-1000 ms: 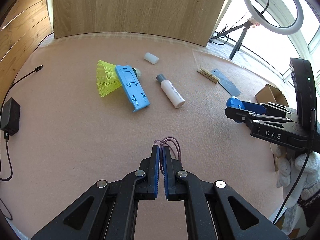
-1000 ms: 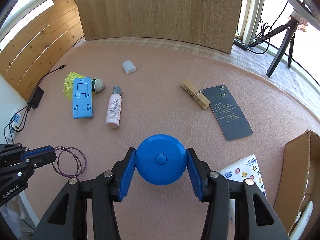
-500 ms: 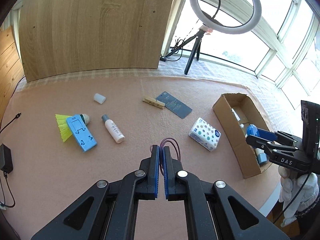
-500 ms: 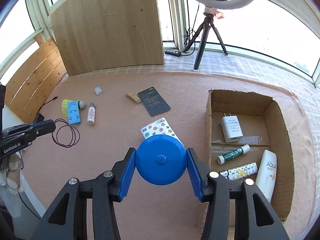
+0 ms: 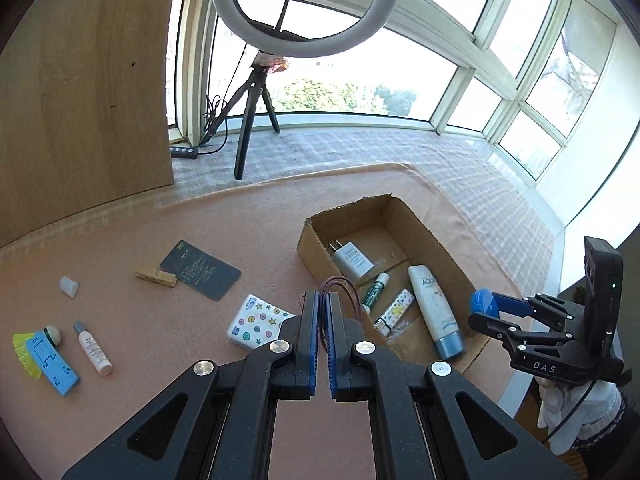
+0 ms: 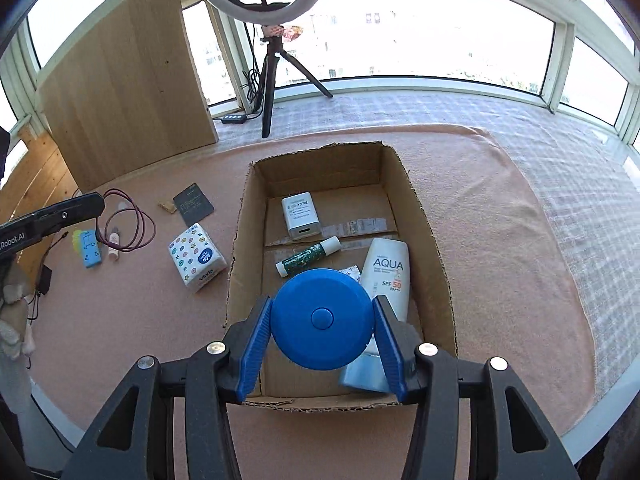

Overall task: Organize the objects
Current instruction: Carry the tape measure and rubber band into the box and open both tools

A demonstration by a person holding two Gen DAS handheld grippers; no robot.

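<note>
Right gripper (image 6: 322, 336) clamps a blue round case (image 6: 320, 320) above the near end of the cardboard box (image 6: 436, 248). Left gripper (image 5: 323, 300), left of the box, pinches a maroon cord loop (image 6: 128, 220).

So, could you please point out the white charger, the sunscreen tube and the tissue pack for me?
white charger (image 6: 301, 216), right wrist view, middle of its top face.
sunscreen tube (image 6: 386, 276), right wrist view, printed front of its white body.
tissue pack (image 6: 196, 260), right wrist view, middle of its patterned top.
</note>
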